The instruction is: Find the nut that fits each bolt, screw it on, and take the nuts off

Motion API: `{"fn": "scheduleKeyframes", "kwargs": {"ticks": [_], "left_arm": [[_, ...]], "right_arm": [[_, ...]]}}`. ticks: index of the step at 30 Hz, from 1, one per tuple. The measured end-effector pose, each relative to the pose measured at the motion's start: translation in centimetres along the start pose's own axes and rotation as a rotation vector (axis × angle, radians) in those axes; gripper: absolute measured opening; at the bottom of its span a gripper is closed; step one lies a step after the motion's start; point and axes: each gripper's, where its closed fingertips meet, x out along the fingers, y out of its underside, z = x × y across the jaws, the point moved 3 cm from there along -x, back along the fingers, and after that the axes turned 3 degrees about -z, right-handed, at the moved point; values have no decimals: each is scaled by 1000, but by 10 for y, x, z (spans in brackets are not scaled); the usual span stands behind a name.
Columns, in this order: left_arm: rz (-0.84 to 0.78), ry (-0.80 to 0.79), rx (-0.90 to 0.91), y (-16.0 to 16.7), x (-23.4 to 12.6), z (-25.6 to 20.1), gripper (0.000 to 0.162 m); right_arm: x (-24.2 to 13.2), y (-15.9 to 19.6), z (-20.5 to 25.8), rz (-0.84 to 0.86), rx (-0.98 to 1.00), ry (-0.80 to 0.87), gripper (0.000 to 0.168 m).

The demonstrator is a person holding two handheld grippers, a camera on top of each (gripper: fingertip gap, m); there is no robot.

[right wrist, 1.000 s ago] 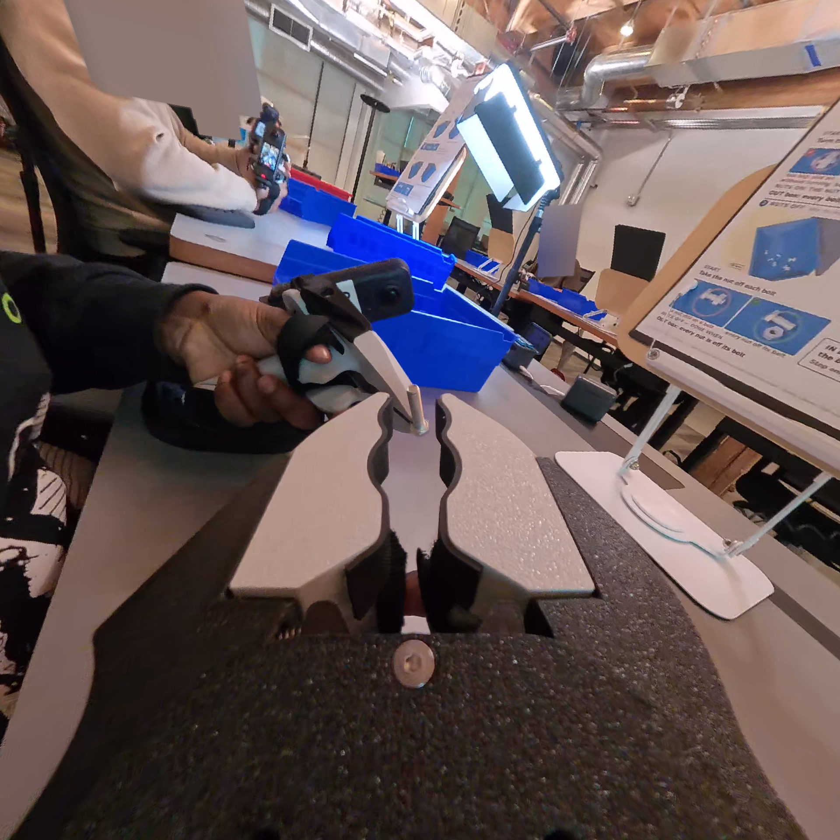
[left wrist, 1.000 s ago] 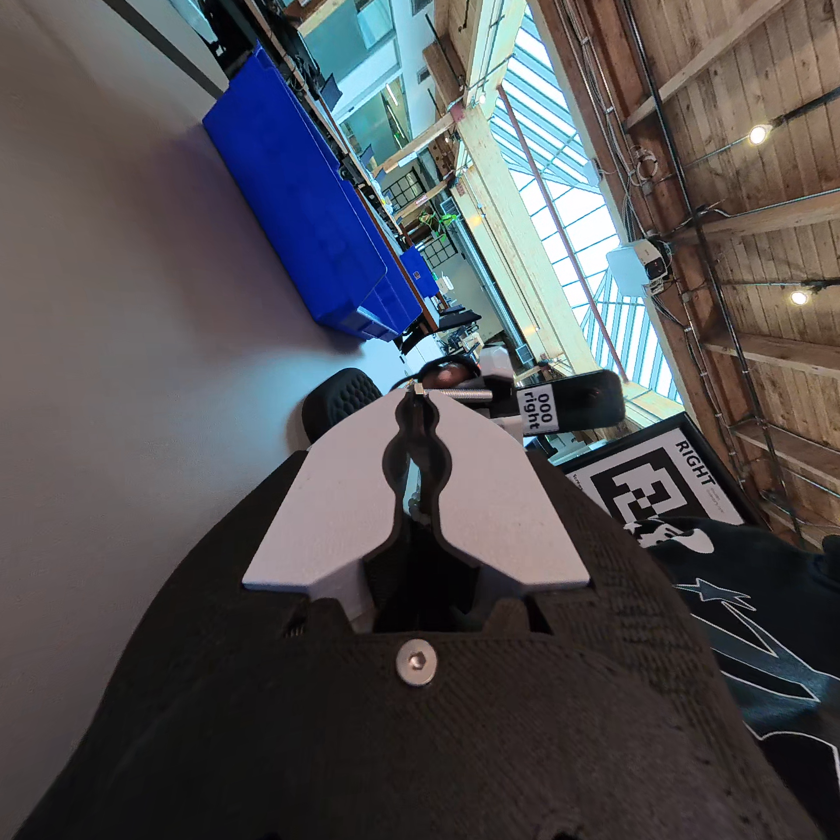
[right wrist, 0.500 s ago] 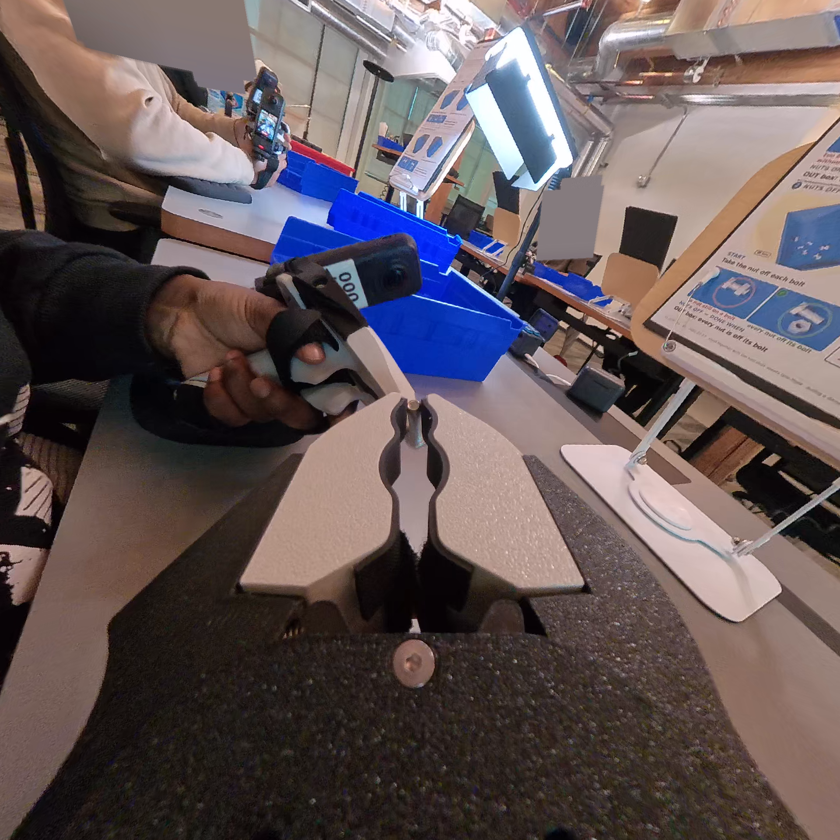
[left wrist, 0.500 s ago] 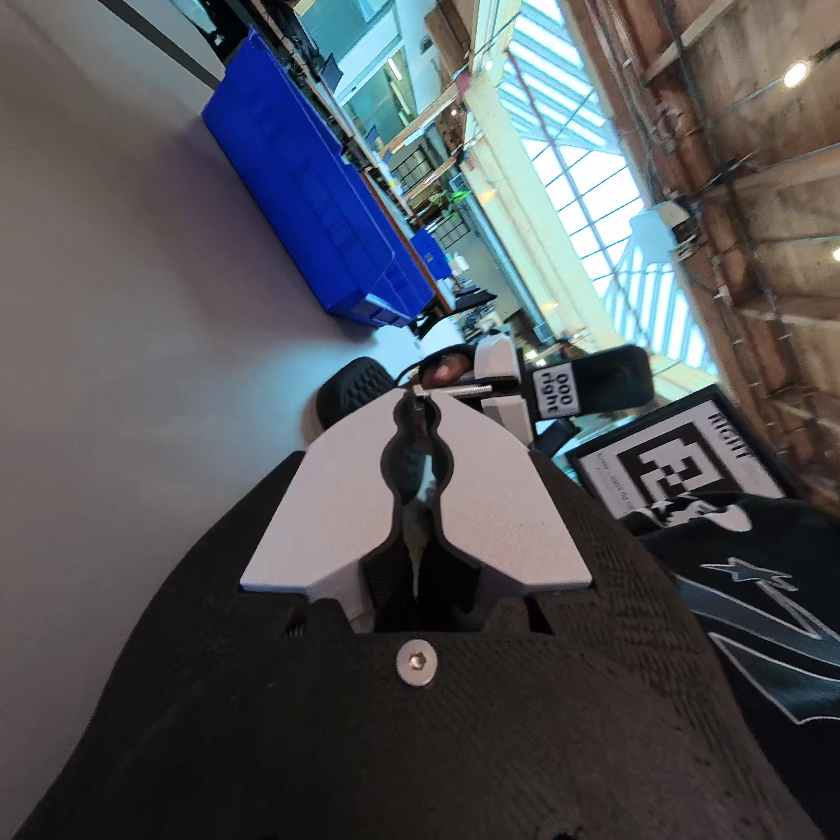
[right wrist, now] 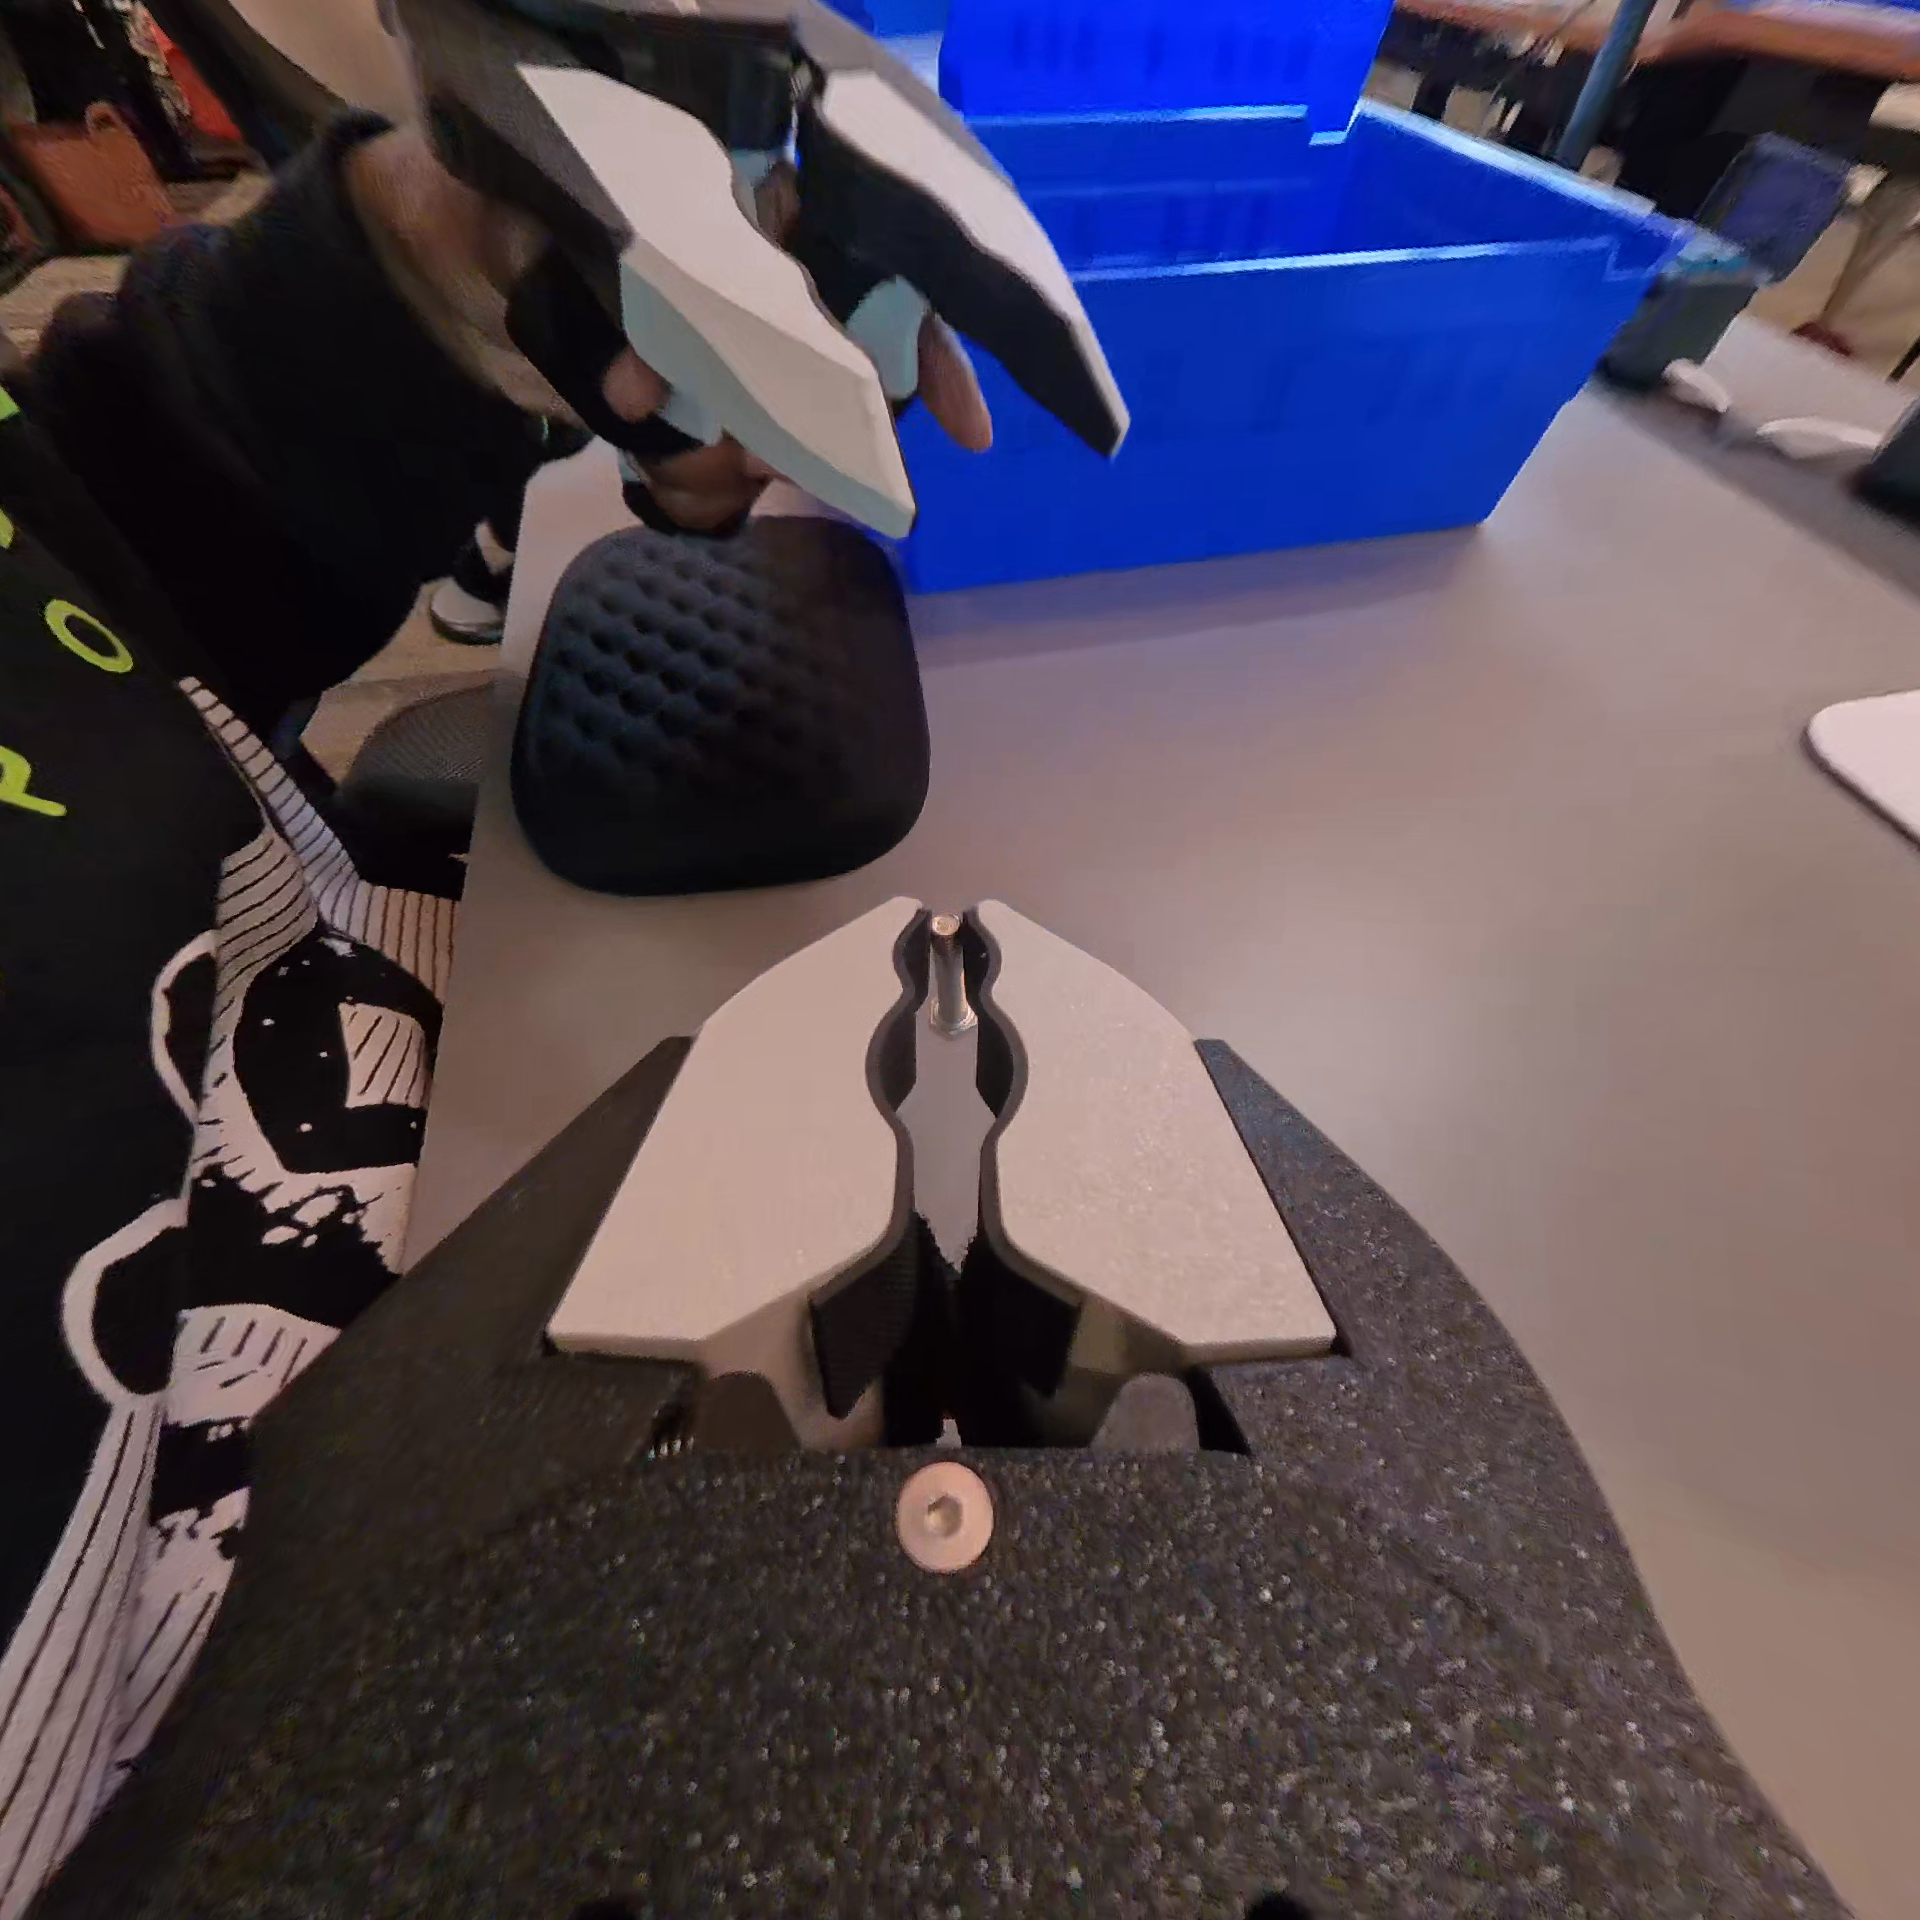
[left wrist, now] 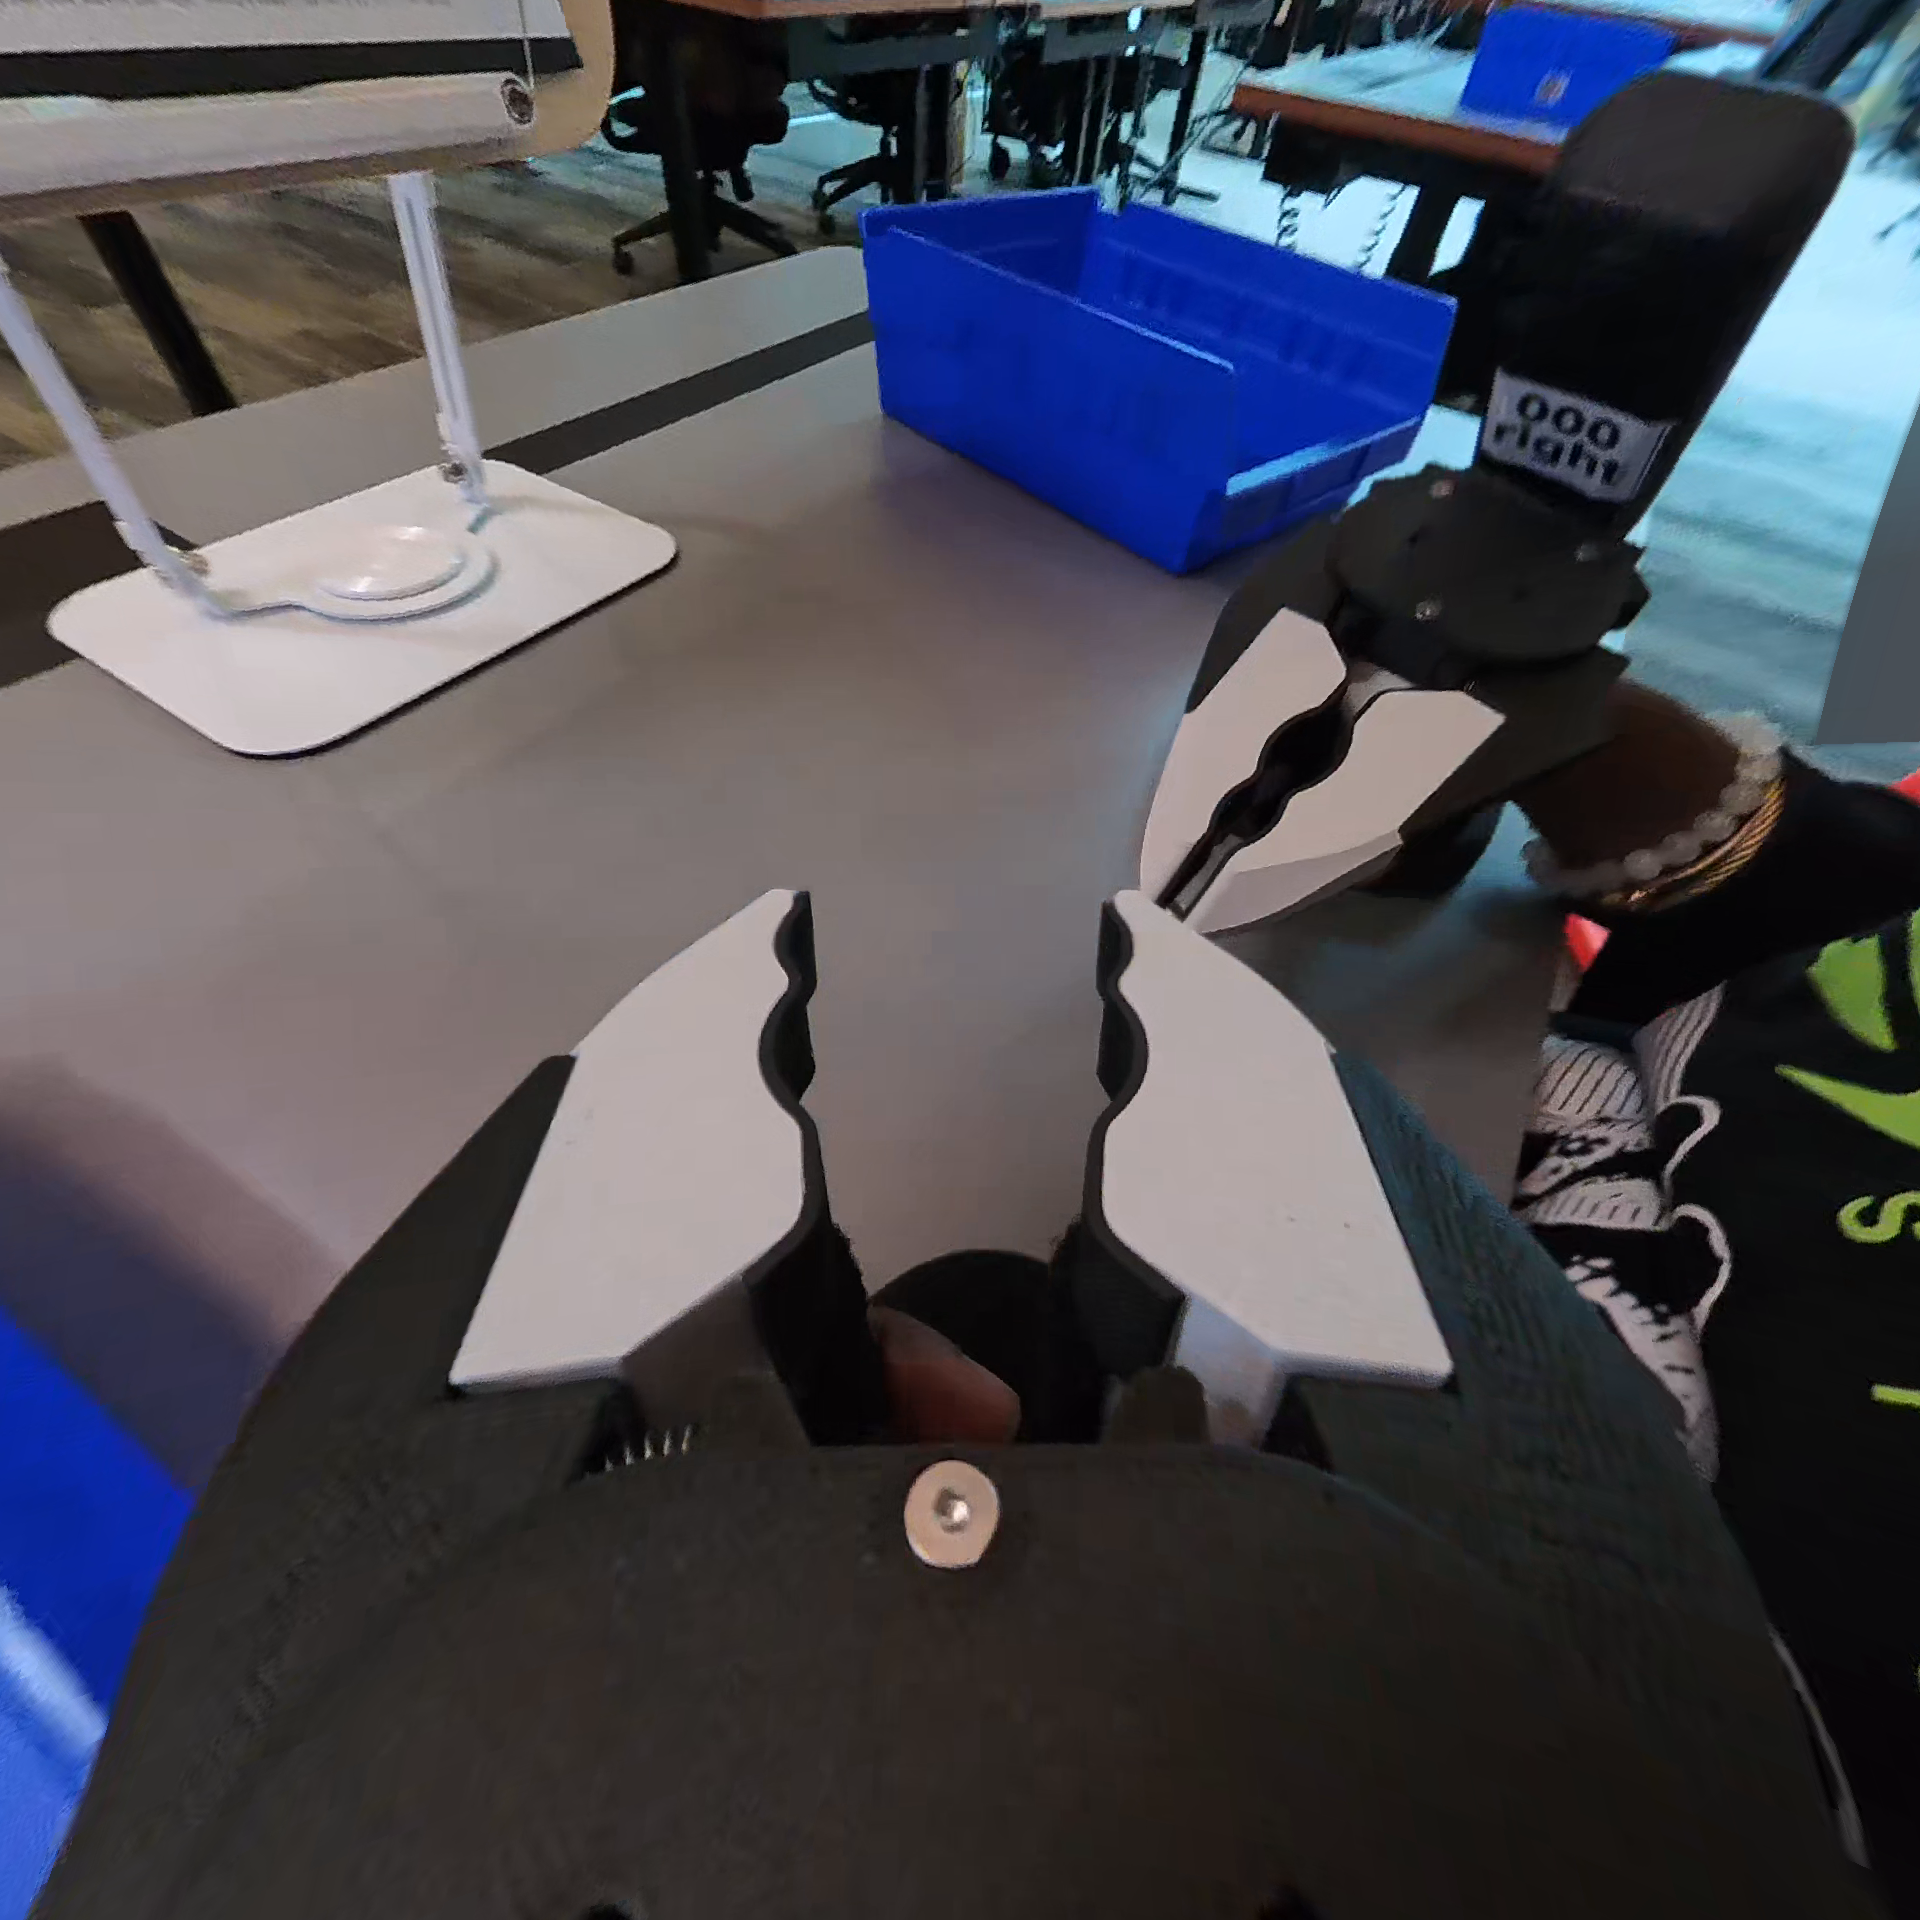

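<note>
A slim bolt (right wrist: 945, 971), a nut (right wrist: 950, 1020) seemingly threaded on near its head, sat pinched between the tips of the right gripper (right wrist: 948, 914) just above the grey counter (right wrist: 1455, 831). By appearances the nut remained to be removed. The left gripper (left wrist: 954, 914) hovered nearby, jaws spread wide and empty, beside a blue bin (left wrist: 1143, 395).

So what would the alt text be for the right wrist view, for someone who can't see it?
The right hand-held gripper is shut on a small silver bolt above a grey table. Beyond it the open left hand-held gripper hangs before a blue bin, over a black padded rest.
</note>
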Motion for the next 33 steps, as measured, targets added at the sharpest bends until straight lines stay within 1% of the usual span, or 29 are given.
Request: {"fn": "scheduleKeyframes", "kwargs": {"ticks": [6,19,21,23,27,30,33], "left_arm": [[-18,-12,25,-2,-2,-1,53],[-40,-28,21,-2,-6,3,52],[-38,-27,21,-2,-7,3,52],[-42,-28,20,-3,-7,3,52],[-38,-38,19,-8,-16,4,52],[0,-122,25,-14,-39,21,52],[73,-256,34,-18,-73,54,52]], "right_arm": [[14,15,2,141,66,-46,6],[21,23,2,208,64,-47,6],[21,22,2,197,68,-41,12],[18,18,1,168,74,-38,14],[3,4,-3,40,75,-19,23],[-23,-2,-18,-48,48,87,34],[-49,5,-36,-64,-5,227,36]]}}
